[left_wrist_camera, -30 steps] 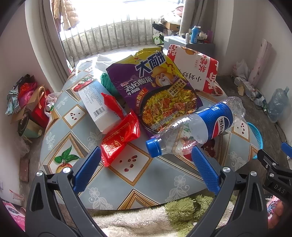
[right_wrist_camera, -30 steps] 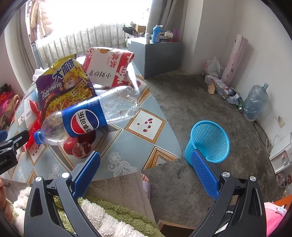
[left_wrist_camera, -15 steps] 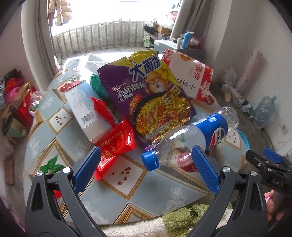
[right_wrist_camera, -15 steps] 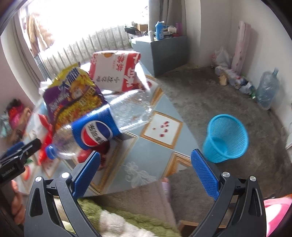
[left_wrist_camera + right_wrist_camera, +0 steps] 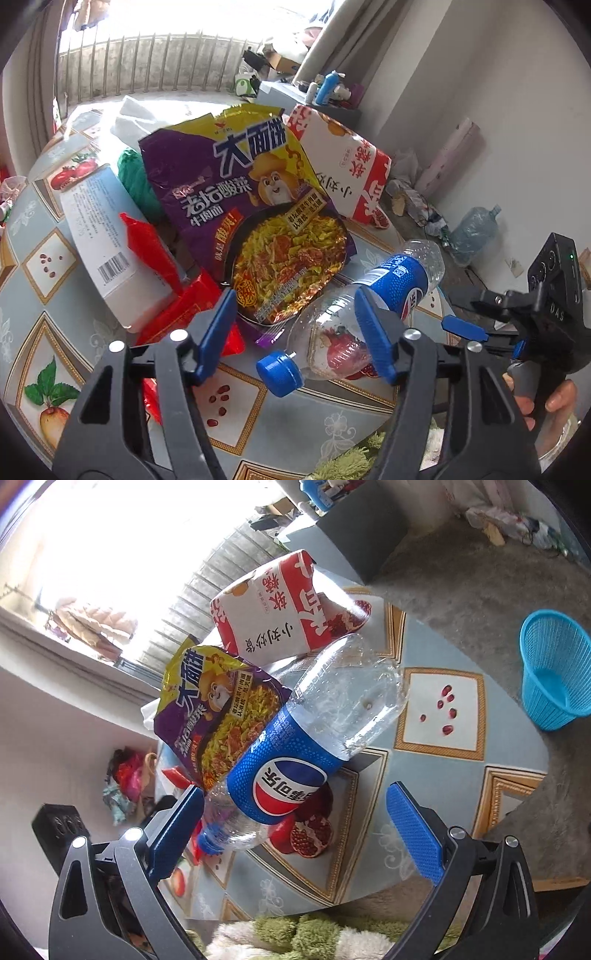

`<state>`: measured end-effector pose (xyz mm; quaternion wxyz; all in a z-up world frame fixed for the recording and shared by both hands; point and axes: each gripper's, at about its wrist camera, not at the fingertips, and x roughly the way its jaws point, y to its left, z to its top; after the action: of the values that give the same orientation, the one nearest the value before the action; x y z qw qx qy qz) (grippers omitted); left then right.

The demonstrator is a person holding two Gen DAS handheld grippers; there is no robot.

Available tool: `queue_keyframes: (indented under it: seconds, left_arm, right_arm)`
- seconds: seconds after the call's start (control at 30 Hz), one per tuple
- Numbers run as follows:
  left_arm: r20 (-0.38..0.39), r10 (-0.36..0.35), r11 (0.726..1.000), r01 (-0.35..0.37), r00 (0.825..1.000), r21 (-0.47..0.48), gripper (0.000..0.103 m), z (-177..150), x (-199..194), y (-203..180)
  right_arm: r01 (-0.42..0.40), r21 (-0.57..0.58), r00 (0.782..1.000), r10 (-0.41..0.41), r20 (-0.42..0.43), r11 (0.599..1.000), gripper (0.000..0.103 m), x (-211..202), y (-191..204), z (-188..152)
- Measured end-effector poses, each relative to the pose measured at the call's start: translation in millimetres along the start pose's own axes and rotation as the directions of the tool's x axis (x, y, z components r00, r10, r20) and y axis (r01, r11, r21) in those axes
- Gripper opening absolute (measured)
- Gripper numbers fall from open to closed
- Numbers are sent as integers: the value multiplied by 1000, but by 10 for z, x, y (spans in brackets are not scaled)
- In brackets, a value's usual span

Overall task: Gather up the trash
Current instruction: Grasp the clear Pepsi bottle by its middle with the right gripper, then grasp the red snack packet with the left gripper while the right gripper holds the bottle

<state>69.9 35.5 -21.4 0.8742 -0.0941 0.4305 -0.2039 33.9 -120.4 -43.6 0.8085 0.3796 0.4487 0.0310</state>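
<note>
An empty Pepsi bottle [image 5: 365, 314] with a blue cap lies on the tiled table [image 5: 44, 258]; it also shows in the right wrist view [image 5: 295, 760]. Behind it lie a purple noodle packet [image 5: 255, 206], a red-and-white carton [image 5: 343, 166], a pale box [image 5: 107, 243] and red wrappers [image 5: 177, 295]. My left gripper [image 5: 295, 332] is open, low over the bottle's neck end. My right gripper [image 5: 295, 823] is open, its fingers either side of the bottle's label end. Neither holds anything.
A blue mesh bin [image 5: 554, 668] stands on the floor right of the table. A green ball of string [image 5: 136, 177] lies behind the packet. A large water jug [image 5: 472, 232] and clutter sit by the wall. Shaggy green fabric [image 5: 303, 934] lies at the table's near edge.
Both grippers have moved forward and closer to the bottle. The right gripper has tilted and swung left. The left gripper's fingers now stand narrower around the bottle's neck end.
</note>
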Motion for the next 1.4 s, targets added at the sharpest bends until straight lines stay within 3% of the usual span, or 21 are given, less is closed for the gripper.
queue_keyframes:
  seconds: [0.13,0.23,0.37,0.5,0.8,0.9,1.1,1.4]
  left_arm:
    - [-85,-64,998,65,994,3,37,-12,167,21]
    - [-113,-123,992,124,986,9,30,-12,218,-9]
    - [-157,-182,978,195,971,76,28,-48,280,-193]
    - [-219,-264,949,294,939,117,27,-69,402,-389]
    - [-303,-269,924,334,914,188,27,-110,581,-766]
    - [-340,-239,930,315,909,189,20,-163,680,-837]
    - [-338,-242,934,312,910,172,20,-194,688,-860]
    - [-254,-264,915,325,931,240,20,-290,294,-861]
  right_arm:
    - [-113,99,993,114,-9,989,93,106,-92,41]
    - [-111,152,993,117,-33,982,82,202,-165,66]
    - [-124,199,991,132,-26,972,71,244,-249,89]
    - [-115,225,993,117,3,967,70,196,-343,131]
    - [-117,250,992,126,-22,961,70,222,-505,132]
    - [-126,246,990,137,-31,961,67,246,-548,148]
    - [-132,206,990,140,-24,970,64,170,-568,138]
    - [-92,6,995,91,32,996,63,-168,-228,34]
